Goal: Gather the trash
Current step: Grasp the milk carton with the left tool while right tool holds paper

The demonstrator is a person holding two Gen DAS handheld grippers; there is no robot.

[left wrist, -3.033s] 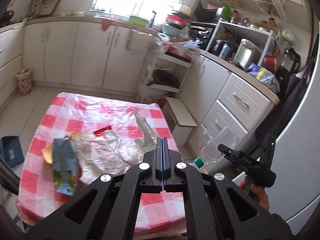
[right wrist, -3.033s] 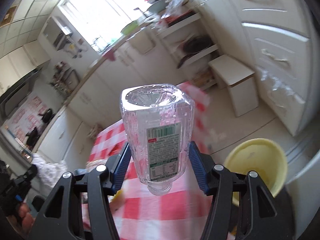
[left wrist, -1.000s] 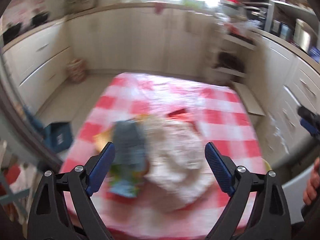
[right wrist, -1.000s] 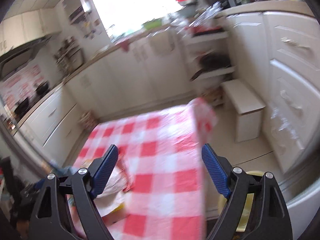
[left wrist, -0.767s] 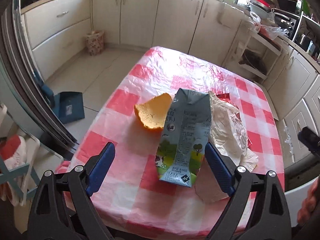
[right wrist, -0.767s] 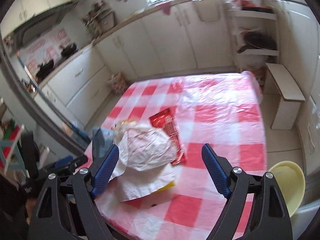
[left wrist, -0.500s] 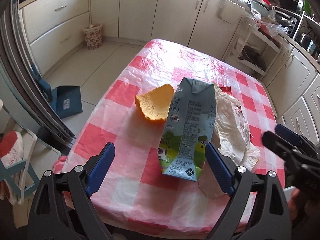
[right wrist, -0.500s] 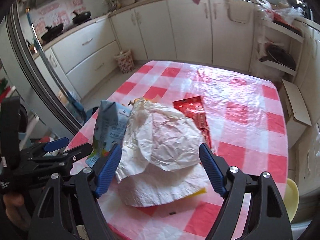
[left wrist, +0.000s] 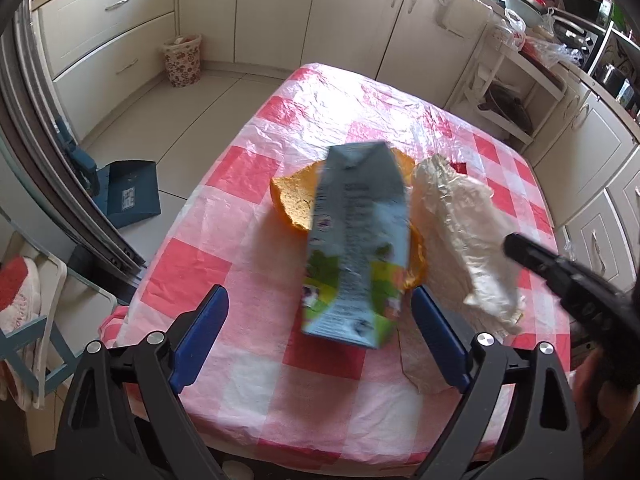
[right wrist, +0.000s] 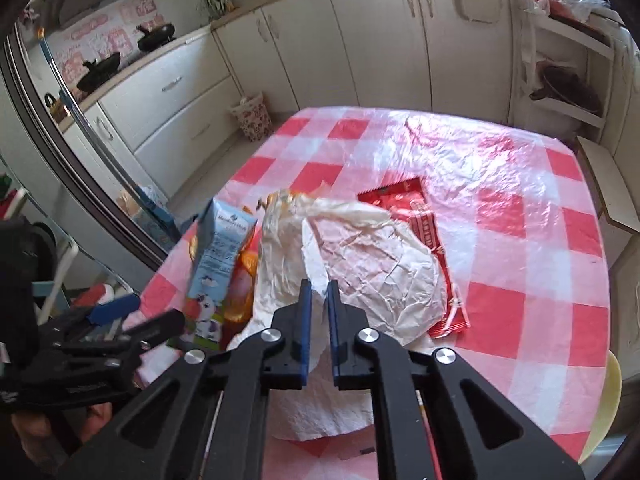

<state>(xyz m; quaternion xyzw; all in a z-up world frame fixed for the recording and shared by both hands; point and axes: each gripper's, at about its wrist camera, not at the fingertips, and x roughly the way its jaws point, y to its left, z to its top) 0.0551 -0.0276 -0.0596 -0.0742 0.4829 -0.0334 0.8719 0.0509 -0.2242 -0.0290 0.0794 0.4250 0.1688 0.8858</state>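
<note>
The trash lies heaped at the near end of the table point(right wrist: 520, 216), within reach of both hands. The left claw point(left wrist: 320, 336) gapes wide with nothing in it, lined up on the carton point(left wrist: 356, 240), which leans over an orange peel point(left wrist: 294, 200). The right claw point(right wrist: 318, 300) has just been closing and now stands nearly shut, nipping a fold of the paper point(right wrist: 376, 264). A red wrapper point(right wrist: 424, 216) pokes out from under that paper.
</note>
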